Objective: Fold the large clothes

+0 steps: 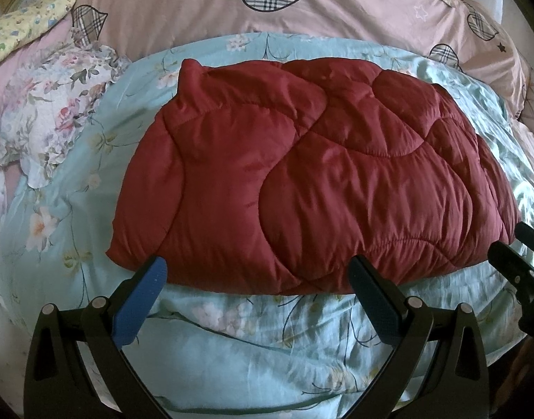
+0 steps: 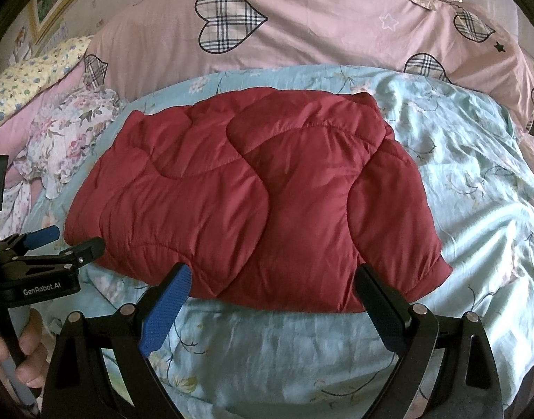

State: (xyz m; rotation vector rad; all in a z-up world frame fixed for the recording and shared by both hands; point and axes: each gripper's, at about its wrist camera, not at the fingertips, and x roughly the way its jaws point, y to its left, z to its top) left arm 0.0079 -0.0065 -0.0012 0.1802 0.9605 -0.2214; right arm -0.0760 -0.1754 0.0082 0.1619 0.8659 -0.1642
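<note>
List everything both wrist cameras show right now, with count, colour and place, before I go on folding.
quilted jacket: one, dark red, folded, lying on the blue sheet at centre.
floral sheet: one, light blue, under the jacket.
heart-print duvet: one, pink with plaid hearts, behind the sheet.
flowered cloth: one, white and pink, bunched at far left.
yellow pillow: one, yellow floral, far left corner.
left gripper: one, black with blue pads, open, at the jacket's near edge.
right gripper: one, same colours, open, at the near edge.
</note>
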